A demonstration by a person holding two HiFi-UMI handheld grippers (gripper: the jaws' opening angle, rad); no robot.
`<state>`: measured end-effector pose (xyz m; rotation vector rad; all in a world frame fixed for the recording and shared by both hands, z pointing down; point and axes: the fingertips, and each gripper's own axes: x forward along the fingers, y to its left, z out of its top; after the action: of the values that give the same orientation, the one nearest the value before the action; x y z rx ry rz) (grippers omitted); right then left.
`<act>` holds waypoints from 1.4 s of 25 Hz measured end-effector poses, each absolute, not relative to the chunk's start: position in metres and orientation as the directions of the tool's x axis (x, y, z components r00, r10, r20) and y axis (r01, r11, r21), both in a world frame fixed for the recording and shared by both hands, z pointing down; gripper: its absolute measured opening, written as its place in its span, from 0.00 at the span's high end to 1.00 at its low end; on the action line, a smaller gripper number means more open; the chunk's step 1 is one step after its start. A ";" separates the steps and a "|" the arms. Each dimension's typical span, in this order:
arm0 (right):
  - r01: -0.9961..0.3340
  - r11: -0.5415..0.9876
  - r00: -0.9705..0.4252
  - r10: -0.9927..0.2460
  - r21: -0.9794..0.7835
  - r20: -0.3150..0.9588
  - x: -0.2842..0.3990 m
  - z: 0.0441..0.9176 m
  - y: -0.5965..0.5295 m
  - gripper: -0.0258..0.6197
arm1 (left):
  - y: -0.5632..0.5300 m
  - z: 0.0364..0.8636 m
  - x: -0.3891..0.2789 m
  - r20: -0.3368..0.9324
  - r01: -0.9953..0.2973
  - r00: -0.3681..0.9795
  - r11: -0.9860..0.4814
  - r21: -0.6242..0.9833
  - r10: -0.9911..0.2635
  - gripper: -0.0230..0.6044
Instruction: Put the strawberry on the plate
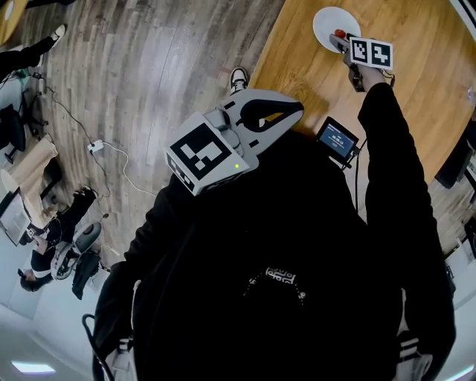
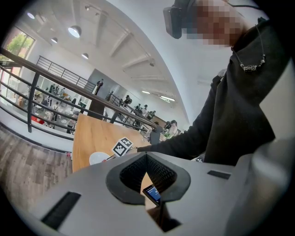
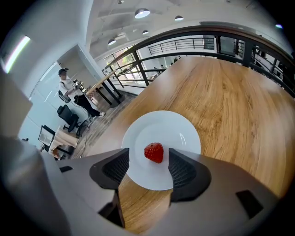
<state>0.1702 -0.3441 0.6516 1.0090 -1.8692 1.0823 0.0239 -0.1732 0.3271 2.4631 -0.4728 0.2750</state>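
Observation:
A red strawberry [image 3: 154, 152] lies on a white plate [image 3: 180, 130] on the wooden table. My right gripper [image 3: 149, 157] is open just above the plate, one jaw on each side of the berry, and neither pad touches it. In the head view the strawberry [image 1: 340, 33] shows at the near rim of the plate [image 1: 327, 21], at the tip of the right gripper [image 1: 344, 42]. My left gripper [image 1: 296, 111] is held up near the person's chest, away from the table edge, its jaws together with nothing in them. In its own view the left gripper [image 2: 146, 156] points across at the table.
The wooden table [image 1: 424, 89] reaches far right and back. A small device with a lit screen [image 1: 337, 139] sits at its near edge. A railing [image 3: 193, 44] runs behind the table. A cable and power strip [image 1: 95, 146] lie on the plank floor.

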 end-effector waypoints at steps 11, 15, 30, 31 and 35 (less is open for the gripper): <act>-0.913 0.203 -0.407 -0.403 -0.353 0.820 0.204 0.618 -0.336 0.56 | -0.200 0.332 0.037 0.301 -0.292 0.941 -0.822 0.489 -0.155 0.95; -0.918 0.190 -0.396 -0.468 -0.348 0.790 0.197 0.597 -0.314 0.57 | -0.218 0.340 0.029 0.277 -0.260 0.952 -0.823 0.505 -0.131 0.95; -0.806 0.383 -0.566 -0.719 -0.451 0.403 0.158 0.411 -0.278 0.93 | -0.253 0.345 0.038 0.228 -0.154 0.971 -0.903 0.400 -0.065 0.95; -0.805 0.399 -0.568 -0.732 -0.440 0.376 0.157 0.393 -0.268 0.93 | -0.247 0.337 0.044 0.222 -0.142 0.973 -0.913 0.383 -0.058 0.95; -0.814 0.435 -0.563 -0.752 -0.384 0.342 0.141 0.355 -0.261 0.93 | -0.248 0.321 0.053 0.200 -0.098 0.979 -0.929 0.357 -0.027 0.95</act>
<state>0.1411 -0.2608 0.3555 1.4030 -2.5580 0.7874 0.0528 -0.2475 0.3214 2.7527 -0.0903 0.2711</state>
